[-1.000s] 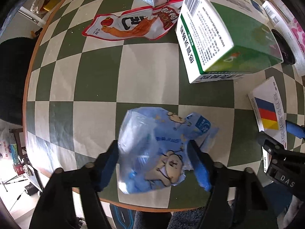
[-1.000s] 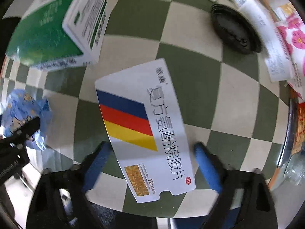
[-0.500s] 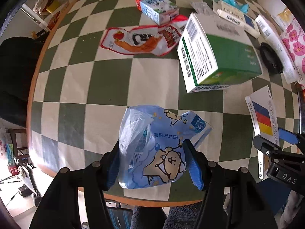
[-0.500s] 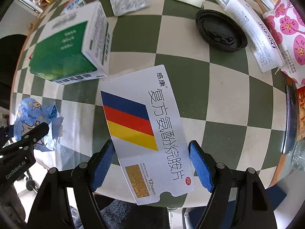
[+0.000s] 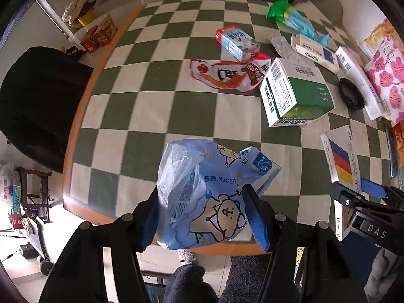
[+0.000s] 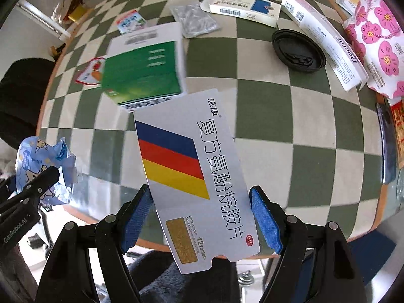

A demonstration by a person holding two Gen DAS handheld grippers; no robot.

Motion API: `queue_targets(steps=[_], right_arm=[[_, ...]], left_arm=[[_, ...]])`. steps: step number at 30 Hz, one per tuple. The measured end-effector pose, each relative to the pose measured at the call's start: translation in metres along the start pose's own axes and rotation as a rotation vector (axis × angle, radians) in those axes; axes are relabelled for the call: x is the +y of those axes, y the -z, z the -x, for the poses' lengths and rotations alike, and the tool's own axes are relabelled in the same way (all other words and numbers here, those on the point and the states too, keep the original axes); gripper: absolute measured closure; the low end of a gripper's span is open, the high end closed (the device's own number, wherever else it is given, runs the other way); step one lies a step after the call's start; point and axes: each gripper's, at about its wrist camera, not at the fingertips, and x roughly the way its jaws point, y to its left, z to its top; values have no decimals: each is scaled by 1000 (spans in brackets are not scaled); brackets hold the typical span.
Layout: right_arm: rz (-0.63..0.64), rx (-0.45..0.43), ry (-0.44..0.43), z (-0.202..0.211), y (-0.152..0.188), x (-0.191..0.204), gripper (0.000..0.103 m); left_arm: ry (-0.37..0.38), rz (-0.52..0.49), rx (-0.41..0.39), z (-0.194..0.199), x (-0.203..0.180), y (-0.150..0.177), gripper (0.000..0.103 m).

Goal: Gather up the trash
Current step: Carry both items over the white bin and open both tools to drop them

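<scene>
Left claw (image 5: 204,217) clamped on blue wrapper (image 5: 209,197), right claw (image 6: 202,223) gripping striped tablet box (image 6: 194,174), box lettering legible only from right wrist

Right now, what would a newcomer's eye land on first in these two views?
Most likely the two pieces of trash held up in front of the lenses: the left claw is shut on a crumpled blue cartoon wrapper, and the right claw holds a flat medicine box with blue, red and yellow stripes. Behind them, the green-and-white checkered table is strewn with packaging, the big green-and-white carton most prominent near its middle.
</scene>
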Motion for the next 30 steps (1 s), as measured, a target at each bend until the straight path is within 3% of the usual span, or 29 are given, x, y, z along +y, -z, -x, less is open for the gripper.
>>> queue_targets(steps=[2,9,16,24,27,30], right_arm=[[-18,-19,-14,-1,-5,15,23],[-100,-93,-44,-8,50,105,23],[-233,-98,-70,-33,130,168,23],[-322,55,-75,-120,208,183,23],[-359,111,-101,-162,228,175,23],[-418,158,-128,-214,245,158,23]], left_arm=[[9,-5,-19,5,9,7,44],[81,-67,-65,22,63,56,44],[120,-120,-4,3,106,120,44],[133,-107,155,-86,117,178,44],[165,-53,241,-148,118,194,44],[258,54,334,-213,121,203,44]])
